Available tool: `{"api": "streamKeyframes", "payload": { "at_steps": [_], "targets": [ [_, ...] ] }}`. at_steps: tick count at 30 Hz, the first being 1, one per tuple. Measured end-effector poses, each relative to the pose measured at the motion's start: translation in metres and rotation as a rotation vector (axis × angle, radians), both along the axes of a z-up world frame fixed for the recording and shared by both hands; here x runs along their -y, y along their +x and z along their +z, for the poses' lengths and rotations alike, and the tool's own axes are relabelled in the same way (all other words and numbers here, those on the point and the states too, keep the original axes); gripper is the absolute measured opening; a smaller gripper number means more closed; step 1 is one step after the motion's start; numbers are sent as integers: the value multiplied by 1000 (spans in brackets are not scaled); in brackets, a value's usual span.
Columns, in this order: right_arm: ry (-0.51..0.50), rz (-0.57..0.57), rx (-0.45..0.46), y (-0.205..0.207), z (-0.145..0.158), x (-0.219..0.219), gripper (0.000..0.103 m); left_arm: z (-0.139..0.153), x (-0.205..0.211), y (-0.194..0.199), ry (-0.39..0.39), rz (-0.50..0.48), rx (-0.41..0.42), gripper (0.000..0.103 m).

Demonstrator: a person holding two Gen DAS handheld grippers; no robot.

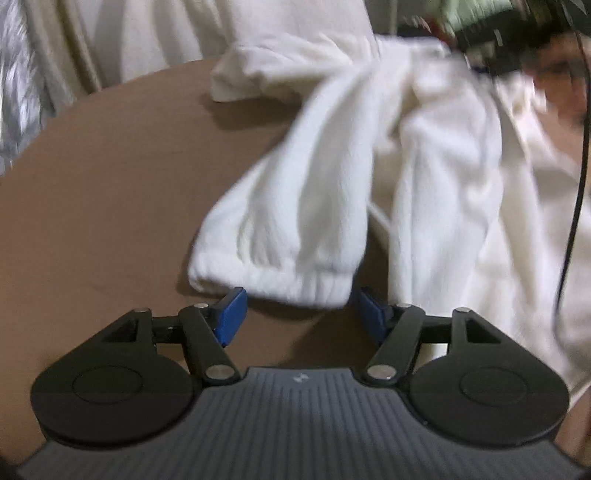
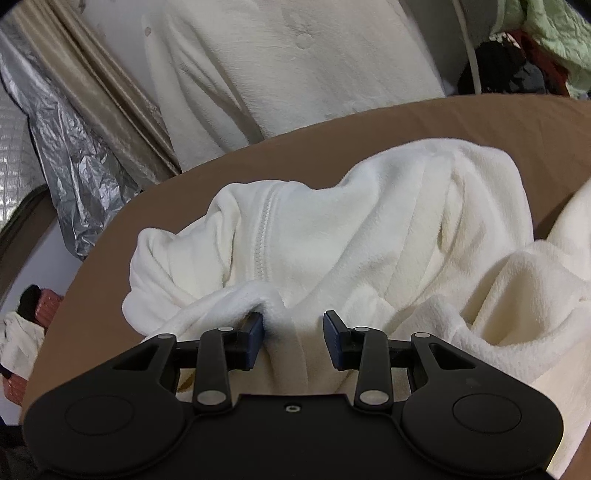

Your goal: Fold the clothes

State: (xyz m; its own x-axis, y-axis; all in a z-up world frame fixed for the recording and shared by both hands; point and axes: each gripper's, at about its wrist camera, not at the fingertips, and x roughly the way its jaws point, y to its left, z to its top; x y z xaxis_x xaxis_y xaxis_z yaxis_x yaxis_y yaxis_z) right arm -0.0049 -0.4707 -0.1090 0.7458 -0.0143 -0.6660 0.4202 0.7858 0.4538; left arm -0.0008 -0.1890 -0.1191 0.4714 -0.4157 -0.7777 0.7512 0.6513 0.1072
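**White fleece jacket on brown table, left claw spread, right claw on a fold**

Left gripper [image 1: 299, 314]: blue pads spread wide, nothing pinched. The elastic cuff [image 1: 273, 275] of one sleeve [image 1: 295, 192] lies just ahead of and between the pad tips; no pad presses on it. Sleeve's long axis runs from the cuff near the claw up and away to the right, toward the bunched body of the garment. Picture is motion-blurred.

Right gripper [image 2: 293, 339]: jaws partly apart with a raised fold of fleece standing between the pads. The left pad touches the fold; whether the right pad presses on it, cannot tell.

White fleece jacket [image 2: 369, 229]: one garment, cream-white, plush, crumpled, not flat. One zipper [image 2: 264, 236], white, running roughly straight away from the right claw, up the picture. Body is heaped across the middle of the table, wider left to right than deep in the right wrist view. A second thick roll of the same fleece [image 2: 517, 295] sits at the claw's right.

Brown table [image 1: 110, 184]: one, rounded edge, bare on the left side in the left wrist view.

Beyond the edge: one cream garment worn by a person [image 2: 288, 66], silver crinkled sheeting [image 2: 66, 147], beige curtain [image 2: 110, 96], pale green cloth [image 2: 554, 33].
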Motion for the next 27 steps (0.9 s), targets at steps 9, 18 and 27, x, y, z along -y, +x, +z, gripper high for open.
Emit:
{"api": "streamKeyframes", "payload": {
  "at_steps": [9,18,27],
  "targets": [
    [2,7,-2,1,-1,-3,41,-13,25,6,42,40,272,66],
    [-13,24,-2,2,-1,-8,41,-23,21,25,18,151,302,69],
    [-32,24,4,1,2,-13,41,-17,31,20,76,156,356,77]
  ]
}}
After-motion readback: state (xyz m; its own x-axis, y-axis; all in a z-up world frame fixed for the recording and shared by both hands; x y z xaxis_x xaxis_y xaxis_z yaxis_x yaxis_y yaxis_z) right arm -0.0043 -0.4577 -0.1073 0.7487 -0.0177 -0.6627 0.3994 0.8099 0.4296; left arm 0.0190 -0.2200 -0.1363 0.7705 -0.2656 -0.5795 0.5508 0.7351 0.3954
